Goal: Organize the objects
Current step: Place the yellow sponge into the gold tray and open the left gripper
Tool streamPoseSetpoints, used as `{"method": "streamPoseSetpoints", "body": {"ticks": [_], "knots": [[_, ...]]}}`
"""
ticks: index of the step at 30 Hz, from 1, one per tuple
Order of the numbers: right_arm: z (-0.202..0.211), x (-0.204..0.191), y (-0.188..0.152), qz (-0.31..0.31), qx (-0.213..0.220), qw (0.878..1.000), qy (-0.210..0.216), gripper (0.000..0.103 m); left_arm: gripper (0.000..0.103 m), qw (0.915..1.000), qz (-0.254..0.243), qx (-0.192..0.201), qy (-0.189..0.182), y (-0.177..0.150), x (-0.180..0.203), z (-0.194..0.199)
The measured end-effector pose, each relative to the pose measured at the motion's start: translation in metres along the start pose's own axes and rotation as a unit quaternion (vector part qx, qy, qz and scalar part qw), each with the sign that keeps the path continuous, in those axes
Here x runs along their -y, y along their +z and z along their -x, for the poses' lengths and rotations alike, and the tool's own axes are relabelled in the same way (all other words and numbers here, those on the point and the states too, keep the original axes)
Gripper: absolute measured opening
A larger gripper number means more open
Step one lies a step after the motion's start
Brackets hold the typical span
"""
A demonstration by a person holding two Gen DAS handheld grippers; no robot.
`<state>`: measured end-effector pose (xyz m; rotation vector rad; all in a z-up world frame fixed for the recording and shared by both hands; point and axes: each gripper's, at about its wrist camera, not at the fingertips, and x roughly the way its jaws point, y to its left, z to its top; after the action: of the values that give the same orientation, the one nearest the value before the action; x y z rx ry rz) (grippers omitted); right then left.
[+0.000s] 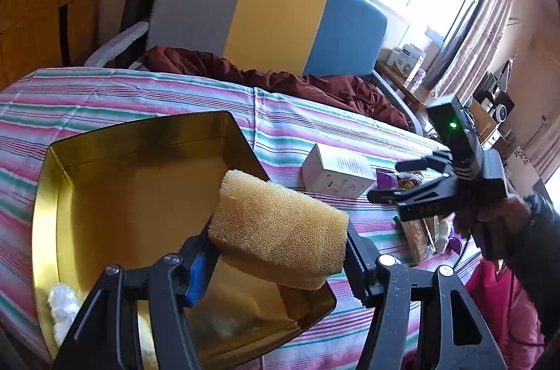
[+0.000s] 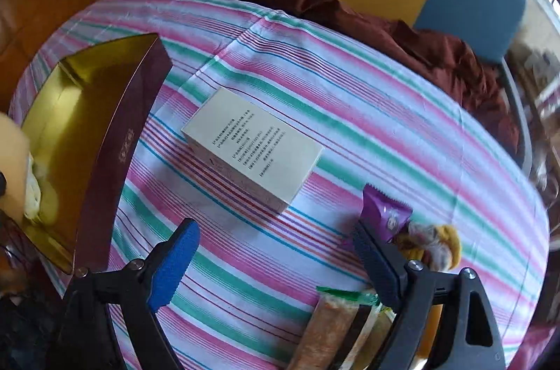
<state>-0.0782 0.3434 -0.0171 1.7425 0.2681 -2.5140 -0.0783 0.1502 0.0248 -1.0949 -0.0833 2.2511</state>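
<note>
We had the left gripper (image 1: 280, 251) clamped on a yellow sponge (image 1: 276, 226): coarse open-pore foam, rounded block, squeezed between the blue pad at 9 o'clock and the black pad at 3 o'clock. It hung over the near right corner of the gold-lined tin (image 1: 115, 181), which sat open on the striped cloth (image 1: 175, 97), dark maroon on its outer wall. Something white and fluffy (image 1: 63, 303) lay in the tin's near left corner. Our right gripper (image 2: 276, 261) stood wide with nothing between its pads, pointed down at the cloth. A white printed box (image 2: 252, 149) lay flat at 12 o'clock from it, apart from the tin at 9 o'clock. A purple sachet (image 2: 383, 212) touched the right pad, with a yellow-and-white wrapped item (image 2: 437, 244) just beside it at 3 o'clock. Snack bars (image 2: 336, 324) lay at 6 o'clock, partly hidden by the gripper frame. A crumpled maroon cloth (image 1: 315, 83) and a grey-yellow-blue chair back (image 1: 273, 9) sat beyond the table.
</note>
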Motion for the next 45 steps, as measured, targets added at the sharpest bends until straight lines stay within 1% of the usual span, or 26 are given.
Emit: {"method": "streamPoseSetpoints", "body": {"ticks": [2, 3, 4, 6, 8, 9, 10, 11, 12, 13, 15, 17, 19, 21, 22, 23, 25, 26, 28, 31, 33, 35, 36, 39, 41, 45], "knots": [[-0.009, -0.007, 0.019, 0.039, 0.005, 0.999, -0.034, 0.090, 0.063, 1.0000, 0.005, 0.003, 0.008, -0.002, -0.004, 0.006], [-0.015, -0.009, 0.026, 0.054, 0.005, 0.998, -0.043, 0.090, 0.063, 0.9999, 0.007, 0.003, 0.012, -0.003, -0.005, 0.009], [-0.022, -0.011, 0.035, 0.065, 0.001, 0.997, -0.043, 0.090, 0.063, 0.9998, 0.010, 0.005, 0.018, -0.003, -0.009, 0.013], [-0.040, -0.012, 0.049, 0.072, -0.020, 0.997, -0.028, 0.090, 0.063, 0.9995, 0.014, 0.008, 0.026, -0.003, -0.017, 0.019], [-0.056, -0.013, 0.055, 0.072, -0.034, 0.996, -0.030, 0.090, 0.063, 0.9989, 0.014, 0.011, 0.042, -0.003, -0.028, 0.026], [-0.061, -0.015, 0.054, 0.064, -0.037, 0.997, -0.035, 0.086, 0.063, 0.9985, 0.015, 0.012, 0.052, -0.002, -0.034, 0.028], [-0.062, -0.015, 0.052, 0.051, -0.033, 0.998, -0.036, 0.076, 0.064, 0.9979, 0.016, 0.012, 0.061, -0.002, -0.041, 0.031], [-0.059, -0.014, 0.048, 0.038, -0.023, 0.999, -0.028, 0.069, 0.064, 0.9972, 0.018, 0.011, 0.072, -0.001, -0.051, 0.033], [-0.056, -0.013, 0.044, 0.023, -0.015, 0.999, -0.023, 0.060, 0.064, 0.9963, 0.018, 0.009, 0.084, 0.001, -0.060, 0.034], [-0.050, -0.010, 0.036, 0.006, -0.008, 1.000, -0.022, 0.055, 0.064, 0.9953, 0.018, 0.009, 0.095, 0.002, -0.069, 0.034], [-0.040, -0.005, 0.019, -0.026, 0.006, 0.999, -0.019, 0.052, 0.065, 0.9926, 0.019, 0.003, 0.120, 0.005, -0.089, 0.033], [-0.034, -0.001, -0.002, -0.058, 0.011, 0.998, -0.015, 0.051, 0.065, 0.9911, 0.022, -0.009, 0.131, 0.008, -0.109, 0.027], [-0.029, -0.001, -0.019, -0.084, 0.019, 0.996, -0.013, 0.051, 0.065, 0.9888, 0.022, -0.017, 0.147, 0.008, -0.121, 0.021], [-0.024, 0.000, -0.034, -0.106, 0.027, 0.994, -0.012, 0.051, 0.065, 0.9880, 0.016, -0.030, 0.151, 0.007, -0.129, 0.012], [-0.022, 0.000, -0.039, -0.114, 0.031, 0.993, -0.012, 0.051, 0.065, 0.9861, 0.018, -0.037, 0.161, 0.005, -0.133, 0.007], [-0.019, -0.002, -0.046, -0.120, 0.036, 0.992, -0.012, 0.051, 0.067, 0.9853, 0.018, -0.040, 0.165, 0.003, -0.134, 0.005], [-0.016, -0.003, -0.053, -0.132, 0.046, 0.990, -0.006, 0.050, 0.075, 0.9835, 0.014, -0.047, 0.174, -0.001, -0.137, -0.002], [-0.016, -0.001, -0.055, -0.138, 0.054, 0.989, -0.001, 0.050, 0.075, 0.9803, 0.015, -0.054, 0.189, -0.004, -0.138, -0.005], [-0.017, 0.005, -0.059, -0.149, 0.069, 0.986, 0.014, 0.050, 0.076, 0.9784, 0.014, -0.059, 0.197, -0.008, -0.139, -0.008], [-0.016, 0.009, -0.067, -0.158, 0.092, 0.982, 0.035, 0.050, 0.078, 0.9709, 0.014, -0.055, 0.233, -0.014, -0.141, -0.007], [-0.016, 0.009, -0.068, -0.159, 0.096, 0.982, 0.039, 0.050, 0.078, 0.9676, 0.016, -0.046, 0.248, -0.017, -0.140, -0.004], [-0.015, 0.008, -0.068, -0.155, 0.096, 0.983, 0.033, 0.050, 0.078, 0.9561, 0.003, -0.048, 0.289, -0.021, -0.137, -0.006], [-0.014, 0.007, -0.068, -0.155, 0.097, 0.983, 0.033, 0.050, 0.076, 0.9517, 0.002, -0.050, 0.303, -0.023, -0.135, -0.007], [-0.008, 0.006, -0.066, -0.150, 0.110, 0.982, 0.044, 0.050, 0.071, 0.9479, 0.028, -0.057, 0.312, -0.031, -0.139, -0.008], [-0.003, 0.005, -0.065, -0.145, 0.116, 0.981, 0.046, 0.050, 0.070, 0.9443, 0.037, -0.055, 0.322, -0.036, -0.139, -0.005], [0.002, 0.004, -0.064, -0.143, 0.122, 0.981, 0.042, 0.050, 0.070, 0.9463, 0.053, -0.038, 0.317, -0.044, -0.135, 0.012]]}}
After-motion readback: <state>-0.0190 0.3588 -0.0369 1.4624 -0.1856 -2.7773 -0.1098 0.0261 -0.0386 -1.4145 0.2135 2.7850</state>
